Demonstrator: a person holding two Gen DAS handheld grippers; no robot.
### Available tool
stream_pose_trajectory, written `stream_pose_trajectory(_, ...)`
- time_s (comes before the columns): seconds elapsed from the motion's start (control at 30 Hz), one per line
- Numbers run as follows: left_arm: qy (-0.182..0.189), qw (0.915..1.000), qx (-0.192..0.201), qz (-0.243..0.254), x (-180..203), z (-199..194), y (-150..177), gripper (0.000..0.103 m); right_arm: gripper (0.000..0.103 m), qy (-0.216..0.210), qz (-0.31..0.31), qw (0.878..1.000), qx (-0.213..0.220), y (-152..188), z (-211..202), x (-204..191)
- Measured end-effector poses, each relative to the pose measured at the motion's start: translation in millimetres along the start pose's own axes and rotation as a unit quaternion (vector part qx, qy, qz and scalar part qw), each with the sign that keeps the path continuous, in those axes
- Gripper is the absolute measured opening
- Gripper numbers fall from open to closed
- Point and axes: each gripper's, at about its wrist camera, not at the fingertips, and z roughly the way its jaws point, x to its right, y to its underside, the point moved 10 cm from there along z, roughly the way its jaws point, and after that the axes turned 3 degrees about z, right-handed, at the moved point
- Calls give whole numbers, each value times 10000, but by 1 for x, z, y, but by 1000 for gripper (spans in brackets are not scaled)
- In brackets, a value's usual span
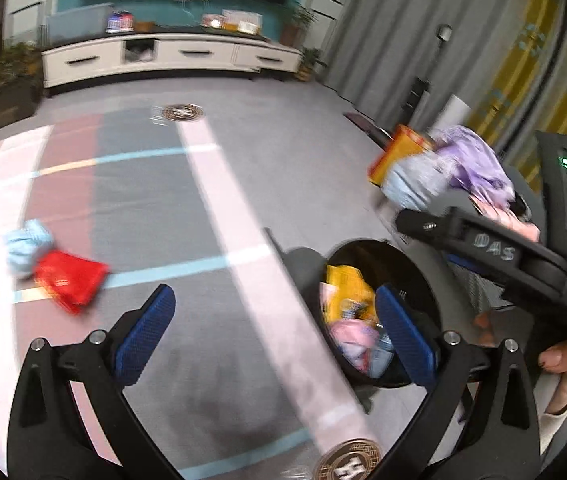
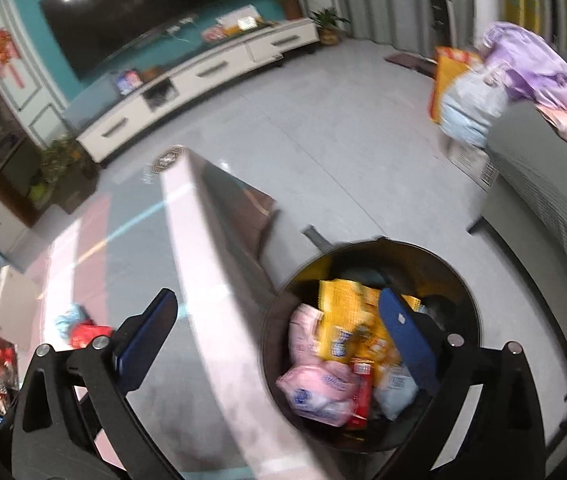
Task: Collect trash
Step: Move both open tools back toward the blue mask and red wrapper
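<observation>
A round black trash bin [image 1: 427, 280] [image 2: 463, 280] stands on the floor beside a carpet, holding yellow, pink and red wrappers [image 2: 347, 356]. My left gripper [image 1: 275, 332] is open and empty above the carpet, just left of the bin. My right gripper [image 2: 279, 344] is open and empty, its right finger over the bin's mouth. A red packet [image 1: 69, 280] [image 2: 83, 334] and a light blue crumpled wrapper [image 1: 27, 246] lie together on the carpet at the left. The right gripper's body [image 1: 503, 256] shows at the right in the left wrist view.
A grey sofa [image 2: 543, 208] at the right carries purple, blue and yellow bags [image 2: 495, 80] [image 1: 435, 164]. A white TV cabinet [image 1: 163, 58] and potted plants [image 1: 11, 84] stand along the far wall. The striped carpet [image 1: 187, 208] covers the floor ahead.
</observation>
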Motion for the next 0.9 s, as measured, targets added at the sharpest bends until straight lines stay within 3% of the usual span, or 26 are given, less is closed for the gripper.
stream_pose_trajectory(0.17, -513, 9973, 251, -457, -61, -28, 4, 100, 100, -142, -306, 9990, 283, 2, 0, -43)
stream_pose_trajectory(0.33, -1165, 9880, 324, -957, -134, -58, 24, 100, 100, -293, -661, 9965, 416, 16, 11, -86)
stream_pose_trajectory(0.53, -1562, 9757, 316, -1503, -207, -93, 62, 100, 100, -702, -1223, 9889, 476, 53, 35, -145)
stream_pose_trajectory(0.73, -1877, 9677, 270, -1659, -255, -120, 103, 100, 100, -1109, -2260, 9677, 142, 112, 63, -206)
stream_pose_trajectory(0.9, -1999, 9627, 333, -1790, -279, -129, 126, 100, 100, -1345, -2636, 9551, -135, 153, 73, -235)
